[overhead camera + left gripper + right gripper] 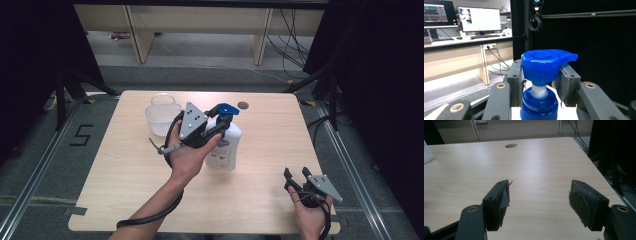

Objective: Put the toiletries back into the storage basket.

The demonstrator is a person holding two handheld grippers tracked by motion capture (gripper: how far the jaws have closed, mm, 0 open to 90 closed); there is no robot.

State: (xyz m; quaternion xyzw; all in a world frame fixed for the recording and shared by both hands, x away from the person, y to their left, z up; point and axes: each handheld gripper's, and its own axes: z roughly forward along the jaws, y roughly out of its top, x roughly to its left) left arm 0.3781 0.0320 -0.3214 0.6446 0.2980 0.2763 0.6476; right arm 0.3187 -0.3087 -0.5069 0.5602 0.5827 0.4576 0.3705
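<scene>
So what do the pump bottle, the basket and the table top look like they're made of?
Pump bottle: white body, probably plastic; its blue pump head is glossy moulded plastic with highlights. Basket: translucent white plastic with a thin handle. Table top: pale wood-grain finish with a slight sheen, likely laminate.

The pump bottle (224,145) stands mid-table and is the main obstacle. The white basket (162,115) sits close on its left, and the left gripper (212,131) with its hand takes up the gap between them. Right of the bottle the table (265,150) lies open to the edge. The right gripper (296,175), well clear near the front right corner, has bare wood ahead of its spread jaws. Behind the bottle, the far strip looks free, though partly hidden.
</scene>
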